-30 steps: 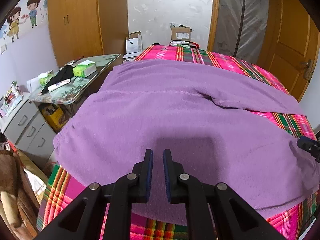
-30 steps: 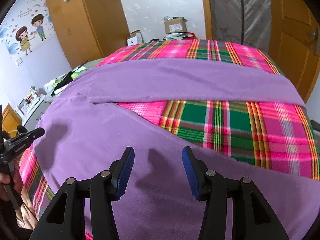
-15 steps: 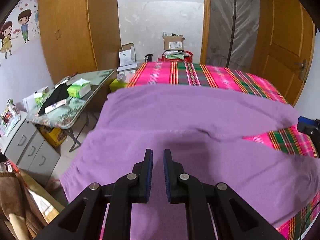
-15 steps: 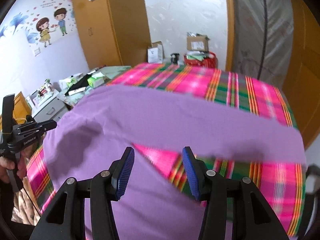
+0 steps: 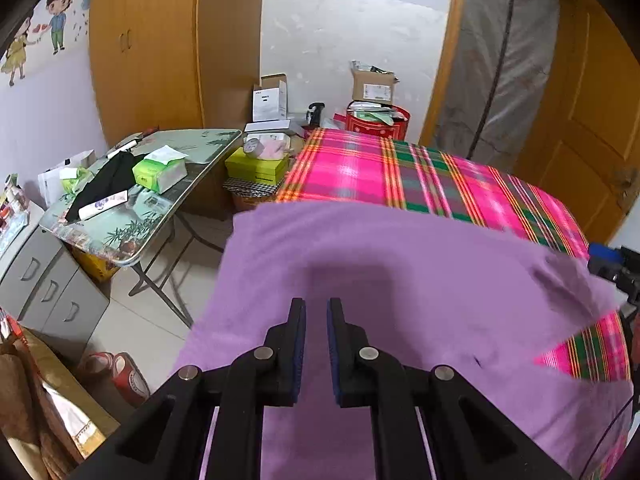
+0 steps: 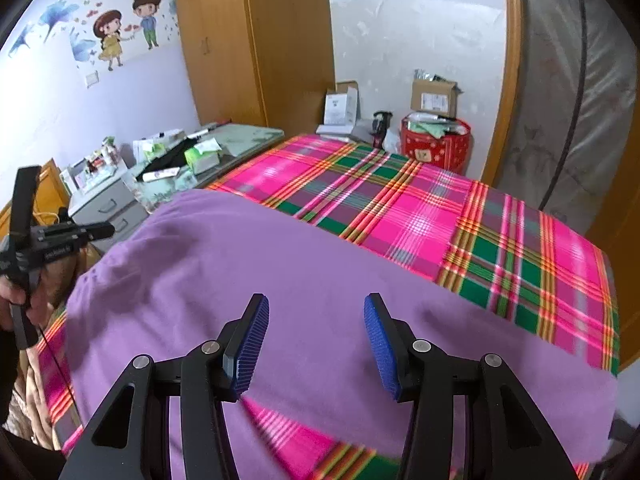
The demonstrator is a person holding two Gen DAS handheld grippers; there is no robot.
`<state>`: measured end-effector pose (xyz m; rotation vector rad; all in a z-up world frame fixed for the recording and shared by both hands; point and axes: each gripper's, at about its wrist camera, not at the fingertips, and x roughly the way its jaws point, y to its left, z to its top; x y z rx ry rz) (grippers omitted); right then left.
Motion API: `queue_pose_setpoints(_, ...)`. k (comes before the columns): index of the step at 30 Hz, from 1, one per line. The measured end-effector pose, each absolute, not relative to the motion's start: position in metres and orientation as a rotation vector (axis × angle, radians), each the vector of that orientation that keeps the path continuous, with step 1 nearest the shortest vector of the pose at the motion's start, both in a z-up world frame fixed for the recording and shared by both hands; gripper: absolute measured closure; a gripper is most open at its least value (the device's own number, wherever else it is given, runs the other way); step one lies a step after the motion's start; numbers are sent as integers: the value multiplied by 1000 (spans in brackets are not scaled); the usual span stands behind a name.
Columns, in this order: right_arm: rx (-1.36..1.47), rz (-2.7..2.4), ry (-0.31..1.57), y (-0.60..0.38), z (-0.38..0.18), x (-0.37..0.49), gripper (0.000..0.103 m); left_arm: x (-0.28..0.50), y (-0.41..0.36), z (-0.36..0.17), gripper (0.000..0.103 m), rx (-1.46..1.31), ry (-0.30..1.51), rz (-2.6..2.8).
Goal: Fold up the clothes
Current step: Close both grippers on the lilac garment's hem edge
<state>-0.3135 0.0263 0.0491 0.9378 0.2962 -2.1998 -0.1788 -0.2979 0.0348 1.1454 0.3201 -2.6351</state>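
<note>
Covering the near part of the bed, the purple garment (image 6: 304, 280) lies spread over the plaid bedspread (image 6: 460, 224), with its near portion blurred in both views. In the right wrist view a wedge of plaid shows through near the bottom, between two stretches of the purple cloth. In the left wrist view the cloth's left edge hangs past the side of the bed above the floor.

The left tool (image 5: 316, 320) has its two fingers drawn close together with only a narrow slit between the blue pads; purple cloth shows through the slit, but I cannot tell whether any of it is pinched there. The right tool (image 6: 316, 332) stands wide open above the garment, its ribbed blue pads (image 6: 252, 344) well apart and nothing between them.

In the right wrist view a hand (image 6: 16, 292) at the left edge holds the black frame of the other tool. Beside the bed stands a folding tabletop (image 5: 152, 196) carrying a green tissue pack (image 5: 160, 168) and a black cloth (image 5: 108, 180). Beyond the foot of the bed are cardboard boxes (image 5: 374, 86), a red bin (image 6: 436, 144) and a wooden wardrobe (image 5: 160, 40), with a wooden door (image 5: 588, 120) to the right.
</note>
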Motion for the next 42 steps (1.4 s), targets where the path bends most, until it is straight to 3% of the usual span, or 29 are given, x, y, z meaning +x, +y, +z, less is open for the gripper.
queue_pose_setpoints(9, 962, -2065, 381, -9, 31, -369, 51, -239, -354, 29, 93, 1190, 401, -2641)
queue_pose_setpoints(17, 974, -1976, 486, -22, 6, -394, 51, -264, -407, -7, 92, 1256, 483, -2562)
queue_pose_setpoints(22, 990, -1946, 498, -27, -9, -409, 51, -272, -424, -20, 84, 1251, 554, -2550)
queue_pose_setpoints(35, 1051, -1895, 384, -35, -24, -446, 51, -303, -432, -45, 82, 1335, 573, -2531)
queue_pose_setpoints(42, 1081, -1856, 461, -39, -38, -449, 52, -305, -431, -48, 83, 1331, 571, -2535)
